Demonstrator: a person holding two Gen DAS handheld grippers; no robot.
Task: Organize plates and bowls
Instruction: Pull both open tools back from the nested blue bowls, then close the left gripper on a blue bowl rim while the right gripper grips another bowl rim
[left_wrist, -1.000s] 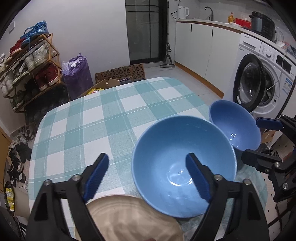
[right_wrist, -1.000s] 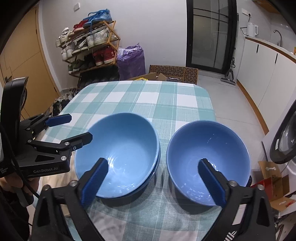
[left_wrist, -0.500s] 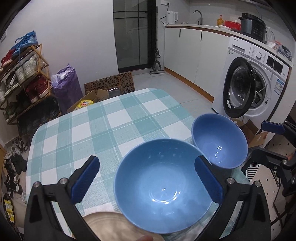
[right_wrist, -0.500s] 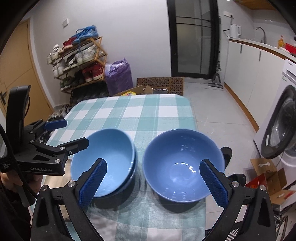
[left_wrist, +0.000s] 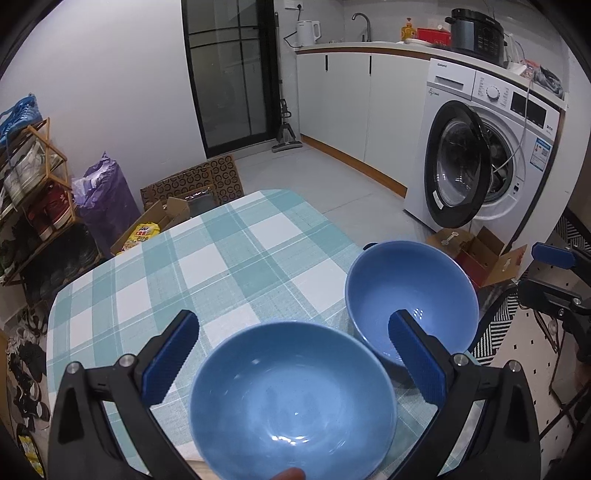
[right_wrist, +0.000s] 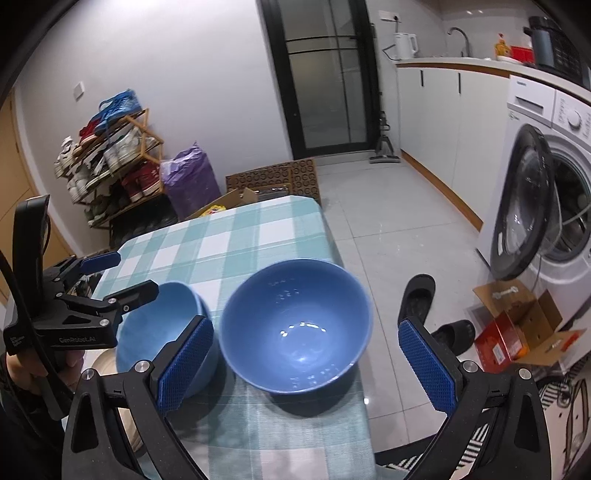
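Note:
A light blue bowl (left_wrist: 291, 398) sits at the near edge of the checked table (left_wrist: 221, 266), low between the fingers of my open left gripper (left_wrist: 293, 354), which touches nothing. A darker blue bowl (left_wrist: 410, 295) stands to its right by the table's right edge. In the right wrist view this darker bowl (right_wrist: 295, 328) lies in front of my open right gripper (right_wrist: 306, 363), between its spread fingers and apart from them. The light blue bowl (right_wrist: 162, 332) is to its left, under the left gripper (right_wrist: 99, 277). A beige plate (right_wrist: 105, 365) shows partly beneath it.
The table's right edge (right_wrist: 332, 243) drops to a tiled floor with dark slippers (right_wrist: 417, 299) and open cardboard boxes (right_wrist: 517, 325). A washing machine (left_wrist: 480, 155) with its door open stands on the right. A shoe rack (right_wrist: 110, 158) and a purple bag (right_wrist: 188, 177) are beyond the table.
Both grippers have pulled back and lifted, so the bowls sit lower and farther in view. Both stay open. The bowls have not moved on the table.

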